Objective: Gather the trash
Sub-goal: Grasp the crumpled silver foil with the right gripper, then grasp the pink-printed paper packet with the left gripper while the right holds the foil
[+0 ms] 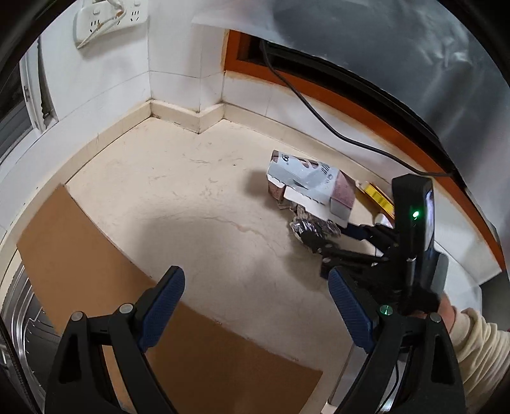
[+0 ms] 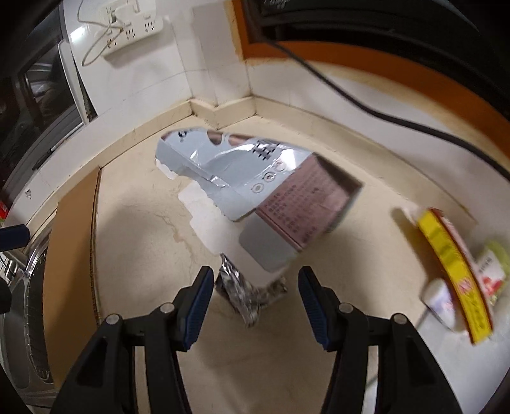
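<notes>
A torn grey and maroon carton (image 1: 310, 188) (image 2: 255, 188) lies on the cream counter near the back wall. A crumpled foil wrapper (image 1: 310, 227) (image 2: 245, 293) lies partly under its near edge. A yellow and red box (image 1: 377, 196) (image 2: 455, 270) lies to the right. My right gripper (image 2: 253, 299) is open, its jaws either side of the foil wrapper; it also shows in the left wrist view (image 1: 331, 232), at the foil. My left gripper (image 1: 255, 305) is open and empty, over bare counter left of the trash.
A flat brown cardboard sheet (image 1: 95, 274) (image 2: 73, 248) lies at the left beside a metal sink rim (image 1: 16, 318). A black cable (image 1: 318, 117) (image 2: 382, 111) runs along the orange window frame. A power strip (image 1: 108, 22) hangs on the tiled wall.
</notes>
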Demonstrator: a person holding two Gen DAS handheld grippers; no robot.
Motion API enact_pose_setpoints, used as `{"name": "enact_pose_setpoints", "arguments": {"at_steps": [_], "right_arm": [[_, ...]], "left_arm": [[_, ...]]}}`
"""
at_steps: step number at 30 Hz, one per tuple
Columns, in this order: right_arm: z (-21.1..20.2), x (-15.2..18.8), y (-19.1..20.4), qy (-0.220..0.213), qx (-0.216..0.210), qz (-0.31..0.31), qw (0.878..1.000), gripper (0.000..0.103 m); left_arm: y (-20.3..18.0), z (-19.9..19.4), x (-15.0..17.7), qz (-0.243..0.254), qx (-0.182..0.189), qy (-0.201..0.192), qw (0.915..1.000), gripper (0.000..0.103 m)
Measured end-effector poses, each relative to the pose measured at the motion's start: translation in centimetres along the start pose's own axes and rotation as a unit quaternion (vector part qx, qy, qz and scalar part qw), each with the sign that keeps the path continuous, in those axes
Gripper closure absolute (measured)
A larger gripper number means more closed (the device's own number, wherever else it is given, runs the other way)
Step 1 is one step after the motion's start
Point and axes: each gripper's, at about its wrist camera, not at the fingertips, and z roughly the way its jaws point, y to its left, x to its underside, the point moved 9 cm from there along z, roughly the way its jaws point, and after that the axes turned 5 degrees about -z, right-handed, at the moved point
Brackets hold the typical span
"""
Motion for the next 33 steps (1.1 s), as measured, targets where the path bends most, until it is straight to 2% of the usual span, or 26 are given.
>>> {"name": "enact_pose_setpoints", "arguments": {"at_steps": [6,13,16,20,24,33], "right_arm": [[1.4,-0.4,0.6,-0.013,-0.055,-0.011,0.998,0.053],[-1.8,2.0,2.4,-0.027,-0.080,-0.094,0.992,0.054],[-3.3,3.7,2.4,-0.022,-0.085,-0.108,0.990,0.054],[-4.9,6.0,1.1,-0.007,-0.092,-0.091,0.992,0.054],[-6.4,7.6,-1.5,0.002,-0.096,-0.047,0.994,0.054],[-7.2,7.5,-5.4,-0.005,-0.093,0.032,0.995,0.054]], "left_arm": [[-1.2,1.7,-1.0,-0.014,0.005,-0.002,0.9999,0.013],[-2.6,4.0,-2.2,-0.020,0.023,0.004,0.9995,0.013],[-2.8,5.3,-3.1,-0.032,0.033,0.008,0.9989,0.013],[-2.9,6.8,-4.4,-0.033,0.029,0.007,0.9990,0.013],[-3.4,7.8,-5.3,-0.024,0.032,0.012,0.9992,0.013],[-5.0,11.4,-5.3,-0.017,0.069,0.050,0.9962,0.013]]}}
